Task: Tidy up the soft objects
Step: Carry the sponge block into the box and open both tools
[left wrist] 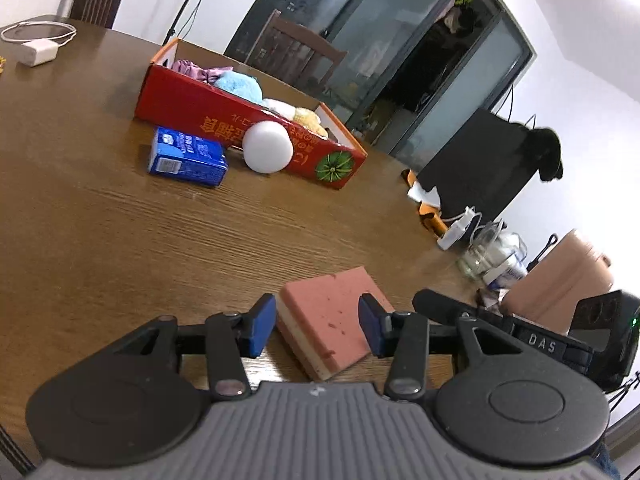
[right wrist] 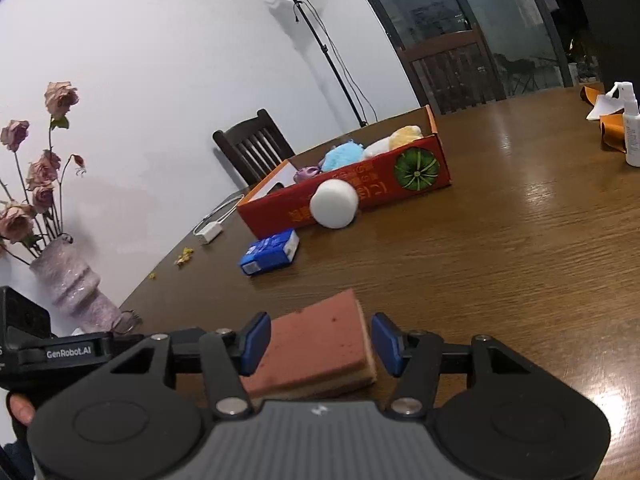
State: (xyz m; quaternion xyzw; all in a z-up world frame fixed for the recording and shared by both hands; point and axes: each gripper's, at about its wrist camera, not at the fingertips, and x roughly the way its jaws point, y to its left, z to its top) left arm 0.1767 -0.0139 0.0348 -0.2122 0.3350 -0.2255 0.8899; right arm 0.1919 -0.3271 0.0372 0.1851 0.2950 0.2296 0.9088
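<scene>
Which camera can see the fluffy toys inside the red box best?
The right wrist view: it looks in over the red box wall, showing the fluffy toys in a row. The left wrist view shows the fluffy toys partly hidden behind the wall.

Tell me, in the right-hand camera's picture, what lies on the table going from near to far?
Tongs → pink sponge → blue carton → white ball → red box with the soft toys inside.
</scene>
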